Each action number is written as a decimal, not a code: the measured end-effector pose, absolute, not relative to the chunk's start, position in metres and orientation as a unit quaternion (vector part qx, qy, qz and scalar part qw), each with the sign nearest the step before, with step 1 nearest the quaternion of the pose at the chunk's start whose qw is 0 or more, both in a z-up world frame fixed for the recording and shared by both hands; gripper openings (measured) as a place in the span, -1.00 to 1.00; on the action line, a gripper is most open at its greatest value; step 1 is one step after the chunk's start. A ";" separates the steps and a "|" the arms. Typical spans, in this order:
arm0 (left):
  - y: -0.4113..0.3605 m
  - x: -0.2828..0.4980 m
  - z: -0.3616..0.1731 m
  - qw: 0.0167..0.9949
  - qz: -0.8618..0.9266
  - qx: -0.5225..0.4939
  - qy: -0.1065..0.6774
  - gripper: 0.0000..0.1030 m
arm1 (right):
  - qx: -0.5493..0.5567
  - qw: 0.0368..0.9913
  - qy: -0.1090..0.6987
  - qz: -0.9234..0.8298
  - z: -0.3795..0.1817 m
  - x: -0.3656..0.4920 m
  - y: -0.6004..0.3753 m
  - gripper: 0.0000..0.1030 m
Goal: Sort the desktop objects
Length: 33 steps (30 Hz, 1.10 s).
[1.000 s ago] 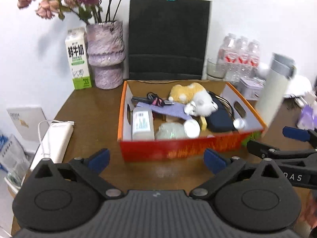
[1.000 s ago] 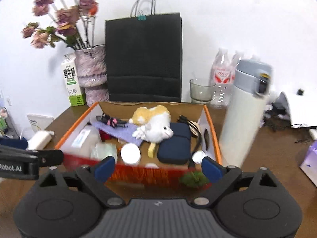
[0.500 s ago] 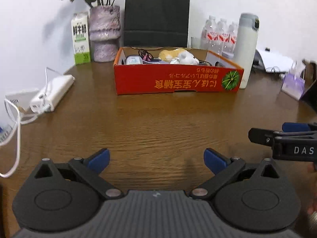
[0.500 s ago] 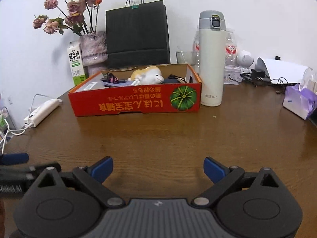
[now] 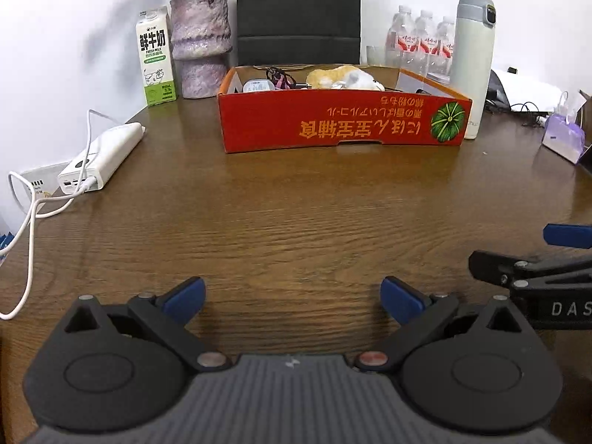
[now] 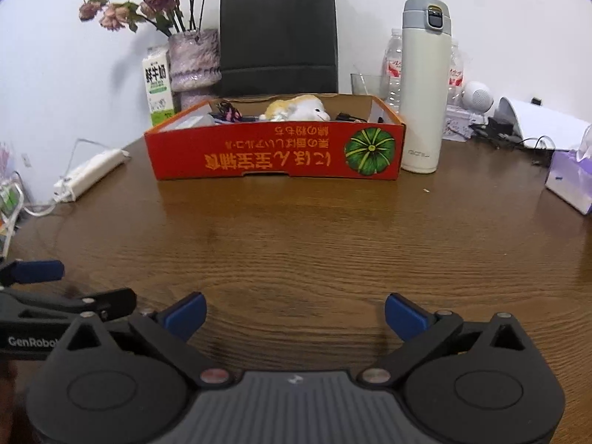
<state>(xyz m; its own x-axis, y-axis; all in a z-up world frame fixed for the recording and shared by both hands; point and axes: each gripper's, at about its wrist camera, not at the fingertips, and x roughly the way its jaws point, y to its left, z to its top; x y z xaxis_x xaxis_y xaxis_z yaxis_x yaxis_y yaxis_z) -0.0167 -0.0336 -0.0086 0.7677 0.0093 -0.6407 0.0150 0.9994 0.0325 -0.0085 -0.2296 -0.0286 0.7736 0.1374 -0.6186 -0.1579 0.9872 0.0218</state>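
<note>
A red cardboard box (image 5: 333, 125) (image 6: 273, 159) stands at the back of the brown table. It holds a white and yellow plush toy (image 5: 342, 77) (image 6: 296, 108), a black cable (image 6: 227, 111) and other small items, mostly hidden by the box wall. My left gripper (image 5: 292, 298) is open and empty, low over the table's near part. My right gripper (image 6: 295, 314) is open and empty beside it, to its right. A white thermos (image 5: 473, 63) (image 6: 423, 85) stands upright at the box's right end.
A milk carton (image 5: 155, 55), a purple vase (image 5: 199, 44) with dried flowers and a black paper bag (image 6: 277, 37) stand behind the box. A white power bank (image 5: 101, 155) with cable lies left. A purple tissue pack (image 6: 569, 181), water bottles (image 5: 418, 42) and cables are right.
Both grippers have drawn back from above the box and dropped low over the near table. The thermos now stands still beside the box.
</note>
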 end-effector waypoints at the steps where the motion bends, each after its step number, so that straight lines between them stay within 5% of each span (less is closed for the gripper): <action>1: -0.034 -0.016 -0.009 0.939 -0.003 0.019 0.343 1.00 | -0.017 0.941 0.330 0.074 -0.030 -0.007 -0.229 1.00; 33: -0.025 -0.005 -0.010 0.939 -0.007 0.003 0.345 1.00 | -0.011 0.937 0.346 0.051 -0.036 0.010 -0.224 1.00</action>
